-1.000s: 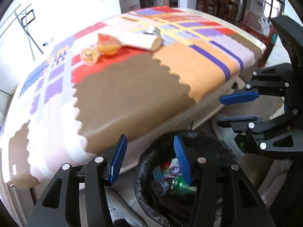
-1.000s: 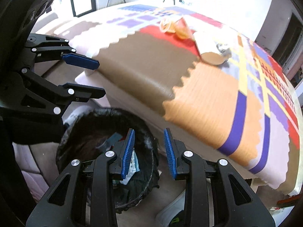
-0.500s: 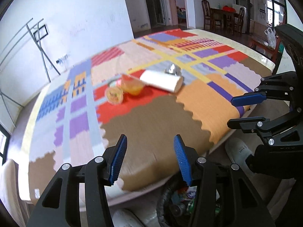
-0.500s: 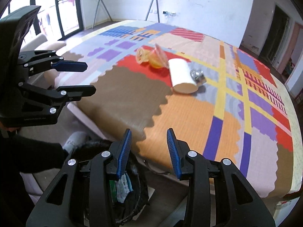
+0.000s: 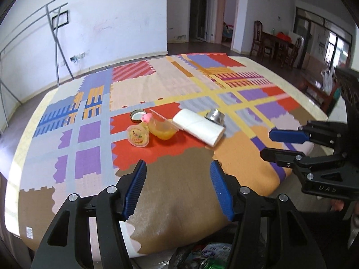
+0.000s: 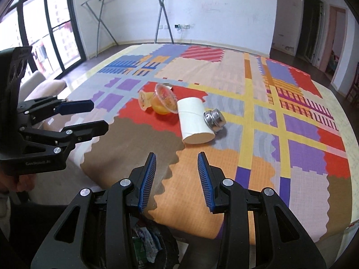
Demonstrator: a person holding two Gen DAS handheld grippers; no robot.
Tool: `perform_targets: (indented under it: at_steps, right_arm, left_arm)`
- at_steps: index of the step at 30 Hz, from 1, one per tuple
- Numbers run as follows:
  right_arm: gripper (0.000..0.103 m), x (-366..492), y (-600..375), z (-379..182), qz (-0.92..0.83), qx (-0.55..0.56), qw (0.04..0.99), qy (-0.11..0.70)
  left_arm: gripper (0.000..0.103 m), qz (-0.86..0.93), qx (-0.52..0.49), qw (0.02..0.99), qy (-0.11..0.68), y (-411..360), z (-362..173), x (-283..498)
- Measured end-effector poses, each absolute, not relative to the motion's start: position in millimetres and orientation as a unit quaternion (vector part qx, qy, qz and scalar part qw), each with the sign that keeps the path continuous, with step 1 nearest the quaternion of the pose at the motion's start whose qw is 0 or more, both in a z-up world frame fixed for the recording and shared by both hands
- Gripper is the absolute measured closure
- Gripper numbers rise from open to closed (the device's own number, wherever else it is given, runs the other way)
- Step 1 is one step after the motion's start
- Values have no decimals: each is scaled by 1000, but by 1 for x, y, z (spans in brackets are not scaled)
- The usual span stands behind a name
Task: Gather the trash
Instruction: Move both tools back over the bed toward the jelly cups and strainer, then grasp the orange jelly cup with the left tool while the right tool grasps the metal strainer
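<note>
I am looking over a table draped in a patchwork cloth of brown, orange, red and purple blocks (image 5: pixel 179 201), in a white-walled room with a grey metal drying rack (image 6: pixel 161 11) behind and a dark wooden dining set (image 5: pixel 276 42) off to the side. My left gripper (image 5: pixel 178 189) is angling down over the near brown patch, jaws spread with nothing between them, having just been opening. My right gripper (image 6: pixel 176 179) is tilting likewise, its jaws apart and empty. Ahead of both are lying a white paper roll (image 6: pixel 194 122), a shiny metal cap (image 6: pixel 214 118), two clear orange jelly cups (image 5: pixel 154 131) and a small round lid (image 5: pixel 138 115). Below the fingers, past the table edge, a black-lined bin of wrappers (image 6: pixel 148 244) is showing.
</note>
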State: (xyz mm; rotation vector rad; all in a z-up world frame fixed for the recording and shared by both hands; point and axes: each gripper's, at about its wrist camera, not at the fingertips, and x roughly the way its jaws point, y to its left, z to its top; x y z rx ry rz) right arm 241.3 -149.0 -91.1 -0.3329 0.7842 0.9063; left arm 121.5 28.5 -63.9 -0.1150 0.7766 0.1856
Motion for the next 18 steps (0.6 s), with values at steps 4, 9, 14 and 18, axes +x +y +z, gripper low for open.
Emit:
perform_targets:
  at_steps: [4,9,14,18]
  right_arm:
    - [64,254,-144,-90,420,-137,816,373]
    - [64,272,-142,-89,410,-106,822,380]
    - [63,291,-144,-89,396,-73,829,389]
    - [62,307,-146,-94,393,-33,824,406]
  left_arm:
    - [42,87,-95,917,376,38,-64,132]
    - [42,82,-160,910,373,53,-67,143]
    - [42,97,-223,901,360,71,-69,152]
    - [42,106,-254,892,360,82,-76,159]
